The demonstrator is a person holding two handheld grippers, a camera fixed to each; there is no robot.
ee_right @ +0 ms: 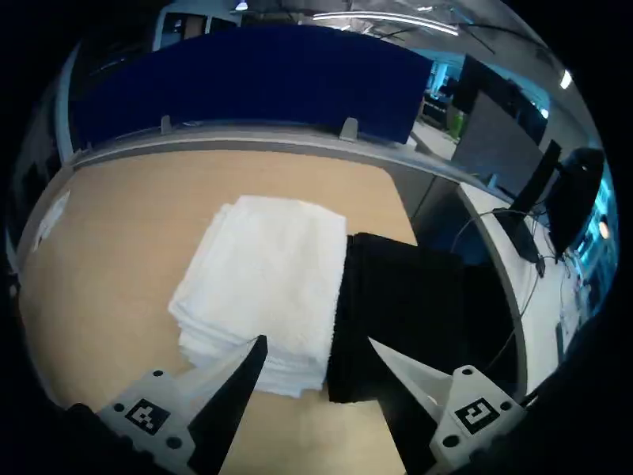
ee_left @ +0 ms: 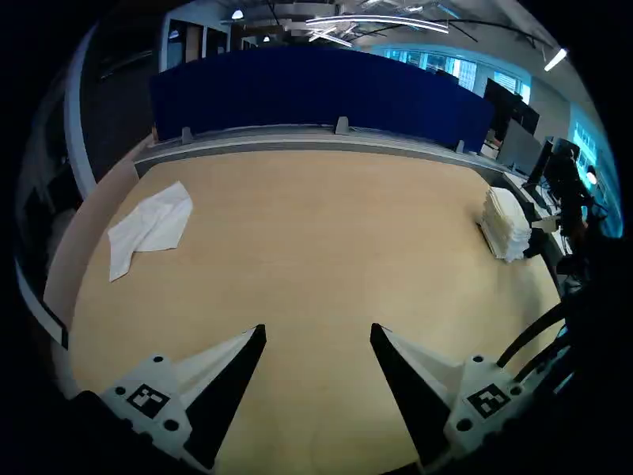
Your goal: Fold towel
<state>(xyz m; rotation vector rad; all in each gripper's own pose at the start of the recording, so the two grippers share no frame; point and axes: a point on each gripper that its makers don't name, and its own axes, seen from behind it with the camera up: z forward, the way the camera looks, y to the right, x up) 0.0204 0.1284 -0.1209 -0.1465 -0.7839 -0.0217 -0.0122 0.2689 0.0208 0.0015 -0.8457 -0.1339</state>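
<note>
Left gripper [ee_left: 318, 332], right gripper [ee_right: 318, 342] wide, empty. Towel [ee_left: 150, 226] lies crumpled near worktop's [ee_left: 316, 237] left edge, folding unstarted; folded stack [ee_right: 265, 285] at right edge.

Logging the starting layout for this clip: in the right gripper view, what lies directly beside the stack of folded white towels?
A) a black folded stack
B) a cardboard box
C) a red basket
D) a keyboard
A: a black folded stack lies edge to edge with the right side of the white towel stack, on the table just ahead of the open right gripper.
</note>
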